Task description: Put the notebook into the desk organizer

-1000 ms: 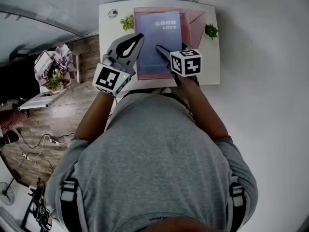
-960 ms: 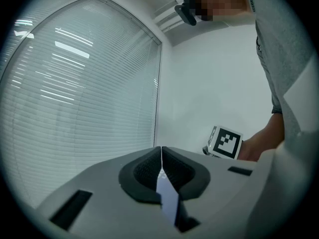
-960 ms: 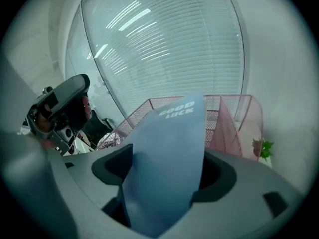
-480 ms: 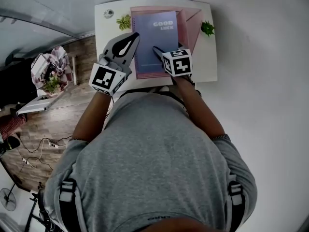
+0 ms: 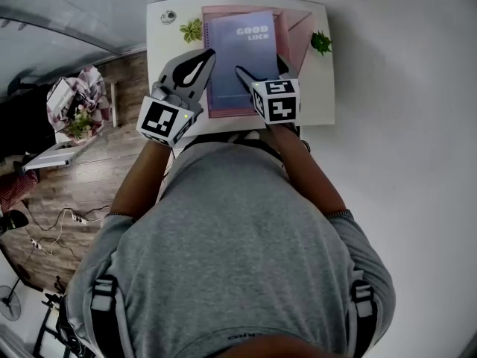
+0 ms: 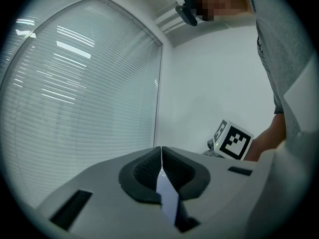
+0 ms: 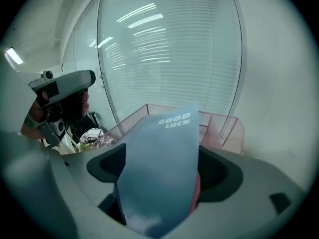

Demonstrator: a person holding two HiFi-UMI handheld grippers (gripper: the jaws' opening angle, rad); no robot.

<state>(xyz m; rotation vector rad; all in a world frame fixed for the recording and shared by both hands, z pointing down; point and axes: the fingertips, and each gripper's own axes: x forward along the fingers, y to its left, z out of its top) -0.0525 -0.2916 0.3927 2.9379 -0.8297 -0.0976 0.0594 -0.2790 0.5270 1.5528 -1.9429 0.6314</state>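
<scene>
One white desk [image 5: 319, 88] with a smooth rectangular top fills the space ahead of me. On it sits one pink wire-mesh organizer [image 5: 295, 27] with an angled divider on its right. One blue notebook [image 5: 242, 58], flat, matte, with pale lettering on its cover, lies in the organizer's wide left compartment. Its near end sits between the jaws of my right gripper [image 7: 162, 166]. Those jaws have just been opening and now stand wide; the dark ribbed pads seem clear of the cover, though the view is tight. My left gripper [image 6: 161, 153] is closed on nothing, grey pads meeting, off the notebook's left edge. Two small leafy green plants [image 5: 192, 30] [image 5: 321, 42] flank the organizer.
</scene>
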